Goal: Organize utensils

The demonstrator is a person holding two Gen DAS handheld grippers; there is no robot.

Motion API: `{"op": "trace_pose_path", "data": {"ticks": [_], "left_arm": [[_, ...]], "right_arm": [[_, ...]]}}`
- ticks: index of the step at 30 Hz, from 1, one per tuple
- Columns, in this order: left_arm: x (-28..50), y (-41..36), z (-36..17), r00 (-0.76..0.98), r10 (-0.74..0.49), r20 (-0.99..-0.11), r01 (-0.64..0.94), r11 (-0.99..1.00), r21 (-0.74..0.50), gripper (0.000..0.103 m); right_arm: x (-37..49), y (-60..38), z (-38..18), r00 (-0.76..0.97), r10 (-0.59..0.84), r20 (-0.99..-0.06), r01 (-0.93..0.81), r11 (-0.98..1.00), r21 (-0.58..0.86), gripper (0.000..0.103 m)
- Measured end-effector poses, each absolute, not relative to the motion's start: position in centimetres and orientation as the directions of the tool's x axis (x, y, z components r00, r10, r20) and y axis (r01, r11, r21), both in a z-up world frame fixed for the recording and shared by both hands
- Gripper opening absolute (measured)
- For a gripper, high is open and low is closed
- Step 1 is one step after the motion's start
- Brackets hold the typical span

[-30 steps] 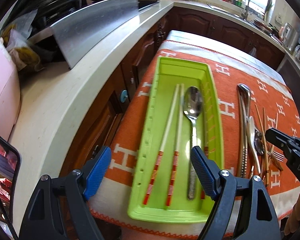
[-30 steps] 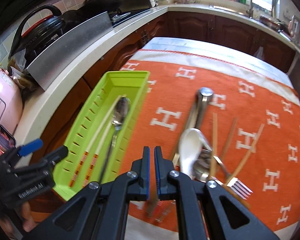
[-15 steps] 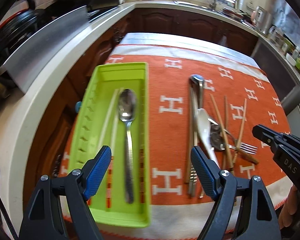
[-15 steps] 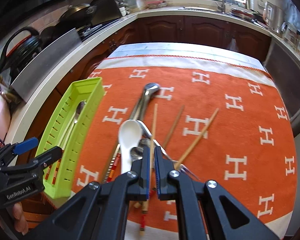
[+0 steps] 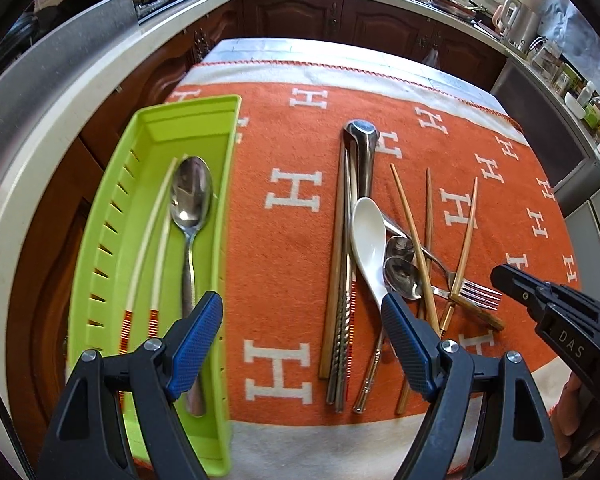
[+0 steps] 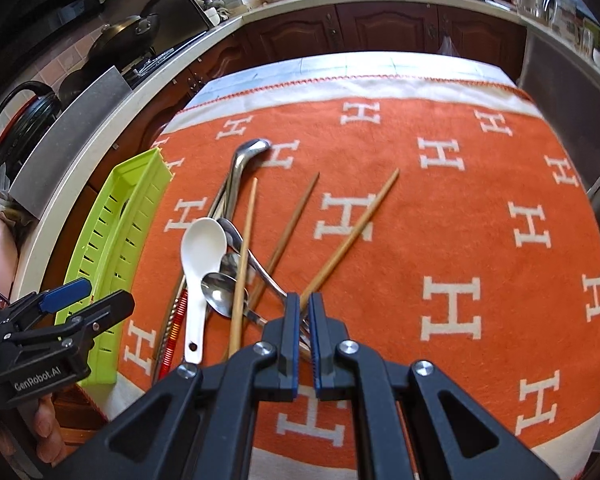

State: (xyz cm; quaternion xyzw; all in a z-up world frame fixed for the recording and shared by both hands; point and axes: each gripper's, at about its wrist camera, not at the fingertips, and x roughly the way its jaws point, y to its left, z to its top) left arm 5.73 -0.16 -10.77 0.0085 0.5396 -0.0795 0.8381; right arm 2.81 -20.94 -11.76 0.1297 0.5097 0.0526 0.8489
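Note:
A lime green tray at the table's left edge holds a metal spoon and a pair of white chopsticks. To its right a pile of utensils lies on the orange cloth: a white ceramic spoon, metal spoons, a fork, wooden chopsticks and metal tongs. My left gripper is open and empty, over the cloth between tray and pile. My right gripper is shut and empty, just above the fork end of the pile; it also shows in the left wrist view.
The orange cloth with white H marks covers the table. A white counter with dark cabinets runs along the left and back, carrying a steel panel and pans.
Both grippers have swung right, from over the green tray towards the loose utensil pile. The right gripper now sits over the fork. Nothing was picked up.

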Motion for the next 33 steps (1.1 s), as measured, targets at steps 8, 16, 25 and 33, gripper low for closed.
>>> {"op": "trace_pose_path", "data": {"ticks": [8, 16, 25, 33], "left_arm": [[6.7, -1.5, -13.0, 0.333, -0.140, -0.932, 0.156, 0.984, -0.092, 0.080], [6.9, -3.1, -13.9, 0.319, -0.117, -0.941, 0.194, 0.979, -0.056, 0.080], [7.0, -1.9, -13.4, 0.351, -0.111, -0.930, 0.164, 0.985, -0.056, 0.077], [7.0, -1.7, -12.8, 0.381, -0.114, -0.918, 0.173, 0.984, -0.050, 0.058]], "right_arm": [[3.1, -21.4, -12.6, 0.458, 0.297, -0.838, -0.004, 0.943, 0.332, 0.006], [4.0, -19.9, -13.1, 0.436, 0.380, -0.816, -0.080, 0.919, 0.386, 0.006], [6.1, -17.3, -14.3, 0.372, 0.430, -0.822, -0.133, 0.902, 0.412, 0.006], [6.6, -16.4, -14.6, 0.389, 0.366, -0.846, -0.139, 0.931, 0.339, 0.008]]}}
